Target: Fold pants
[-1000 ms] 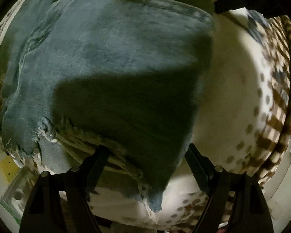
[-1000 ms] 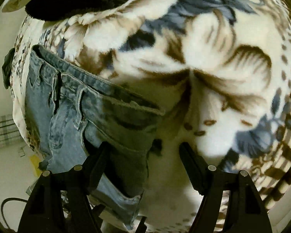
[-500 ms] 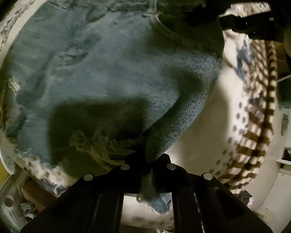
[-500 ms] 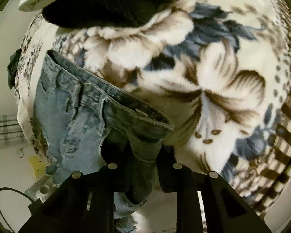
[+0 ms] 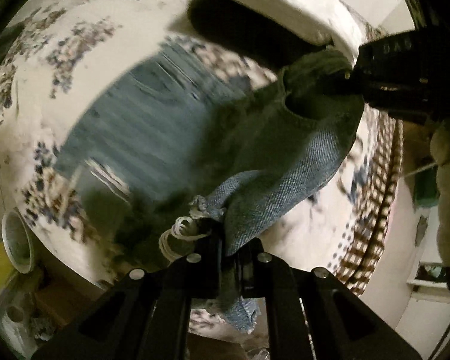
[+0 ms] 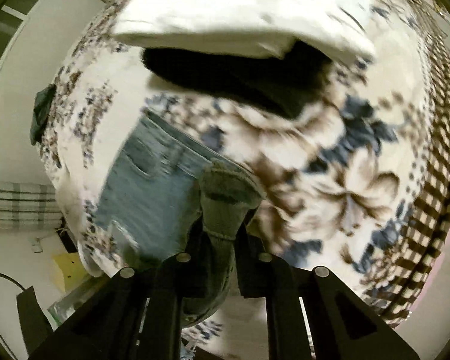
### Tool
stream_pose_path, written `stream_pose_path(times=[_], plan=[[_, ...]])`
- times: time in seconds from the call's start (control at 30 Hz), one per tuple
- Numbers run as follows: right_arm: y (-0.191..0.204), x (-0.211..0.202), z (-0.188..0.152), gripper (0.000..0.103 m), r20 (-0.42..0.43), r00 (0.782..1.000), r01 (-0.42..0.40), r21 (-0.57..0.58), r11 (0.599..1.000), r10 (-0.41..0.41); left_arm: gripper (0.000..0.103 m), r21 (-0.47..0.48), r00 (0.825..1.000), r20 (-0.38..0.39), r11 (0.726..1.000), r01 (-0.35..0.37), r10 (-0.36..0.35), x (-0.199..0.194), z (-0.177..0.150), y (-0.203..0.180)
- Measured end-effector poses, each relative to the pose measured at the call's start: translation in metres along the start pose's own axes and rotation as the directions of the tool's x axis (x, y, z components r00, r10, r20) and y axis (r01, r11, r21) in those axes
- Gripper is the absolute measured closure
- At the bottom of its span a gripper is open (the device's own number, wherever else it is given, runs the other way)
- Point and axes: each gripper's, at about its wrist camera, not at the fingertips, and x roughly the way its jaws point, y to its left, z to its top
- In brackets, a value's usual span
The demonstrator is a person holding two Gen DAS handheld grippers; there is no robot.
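My left gripper [image 5: 229, 249] closed tight on frayed hem of jeans [image 5: 153, 138]. My right gripper [image 6: 222, 240] clamped on waistband. Jeans lifted over floral blanket [image 6: 360, 180].

The far part of the faded blue denim pants [image 5: 153, 126] is smearing into streaks, so seams and pockets are not readable. The black left gripper [image 5: 229, 249] is hiding the pinched frayed hem between its fingers, and the black right gripper [image 6: 222, 237] is covering the waistband fold.
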Motion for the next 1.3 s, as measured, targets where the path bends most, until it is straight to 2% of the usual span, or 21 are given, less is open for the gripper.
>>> stream_pose_path(times=[0.03, 0.07, 0.17, 0.27, 0.37, 0.5, 0.53, 0.57, 0.6, 0.63, 0.67, 0.7, 0.73, 0.83, 0.9, 1.1, 1.17, 1.23, 1.3], plan=[[0.015, -0.001, 0.005, 0.090, 0.005, 1.000, -0.001, -0.003, 1.000, 0.001, 0.098, -0.006, 1.000, 0.008, 1.000, 0.005, -0.005, 0.032, -0.009, -0.009], [0.026, -0.004, 0.009, 0.090, 0.010, 1.000, -0.001, -0.010, 1.000, 0.001, 0.098, -0.014, 1.000, 0.013, 1.000, 0.013, -0.013, 0.026, -0.004, 0.001], [0.067, -0.003, 0.026, 0.090, 0.017, 1.000, -0.007, -0.030, 1.000, 0.008, 0.098, -0.049, 0.999, 0.024, 0.998, 0.027, -0.026, 0.058, -0.005, -0.004], [0.108, 0.015, 0.043, 0.090, 0.010, 1.000, 0.004, -0.044, 0.999, -0.004, 0.098, -0.108, 0.999, 0.005, 0.993, 0.051, -0.051, 0.064, 0.008, 0.031], [0.145, 0.044, 0.061, 0.090, -0.014, 1.000, 0.027, -0.059, 0.998, -0.028, 0.098, -0.136, 0.999, -0.005, 0.990, 0.036, -0.037, 0.074, 0.019, 0.063], [0.185, 0.095, 0.081, 0.090, -0.069, 0.993, 0.086, -0.095, 0.992, -0.093, 0.093, -0.181, 0.997, -0.070, 0.984, 0.002, -0.015, 0.098, 0.035, 0.111], [0.191, 0.110, 0.085, 0.088, -0.090, 0.990, 0.101, -0.094, 0.990, -0.109, 0.092, -0.194, 0.996, -0.080, 0.981, 0.007, -0.023, 0.102, 0.036, 0.118], [0.195, 0.121, 0.088, 0.080, -0.106, 0.988, 0.103, -0.087, 0.991, -0.112, 0.086, -0.210, 0.996, -0.081, 0.978, 0.007, -0.025, 0.104, 0.038, 0.127], [0.203, 0.134, 0.093, 0.066, -0.134, 0.985, 0.099, -0.083, 0.992, -0.110, 0.078, -0.225, 0.997, -0.071, 0.974, 0.004, -0.021, 0.102, 0.040, 0.136], [0.208, 0.145, 0.094, 0.057, -0.154, 0.982, 0.094, -0.087, 0.992, -0.107, 0.063, -0.233, 0.998, -0.058, 0.973, 0.007, -0.021, 0.099, 0.043, 0.145], [0.213, 0.149, 0.096, 0.043, -0.160, 0.982, 0.083, -0.091, 0.992, -0.097, 0.051, -0.235, 0.999, -0.045, 0.972, 0.014, -0.025, 0.097, 0.046, 0.152], [0.219, 0.151, 0.096, 0.037, -0.154, 0.984, 0.077, -0.100, 0.992, -0.091, 0.048, -0.241, 0.999, -0.029, 0.970, 0.024, -0.032, 0.093, 0.048, 0.159], [0.224, 0.151, 0.095, 0.037, -0.148, 0.985, 0.077, -0.112, 0.991, -0.093, 0.047, -0.256, 0.999, -0.012, 0.966, 0.027, -0.031, 0.088, 0.049, 0.166], [0.229, 0.145, 0.090, 0.034, -0.133, 0.985, 0.093, -0.123, 0.988, -0.110, 0.046, -0.278, 1.000, 0.012, 0.960, 0.020, -0.018, 0.078, 0.048, 0.180], [0.223, 0.137, 0.085, 0.028, -0.124, 0.985, 0.104, -0.111, 0.988, -0.117, 0.046, -0.301, 1.000, 0.017, 0.954, 0.017, -0.012, 0.075, 0.042, 0.187], [0.190, 0.124, 0.081, 0.028, -0.116, 0.983, 0.128, -0.118, 0.985, -0.142, 0.046, -0.404, 0.999, -0.044, 0.915, -0.021, 0.004, 0.096, 0.012, 0.206], [0.189, 0.132, 0.086, 0.028, -0.121, 0.984, 0.111, -0.181, 0.977, -0.134, 0.046, -0.440, 0.999, -0.047, 0.898, -0.015, -0.007, 0.109, 0.007, 0.212], [0.197, 0.146, 0.090, 0.028, -0.126, 0.981, 0.110, -0.282, 0.953, -0.151, 0.046, -0.452, 0.999, -0.045, 0.891, -0.040, 0.022, 0.123, 0.009, 0.213], [0.208, 0.162, 0.092, 0.028, -0.127, 0.974, 0.123, -0.389, 0.913, -0.186, 0.046, -0.433, 0.998, -0.055, 0.900, -0.049, 0.028, 0.142, 0.017, 0.212]])
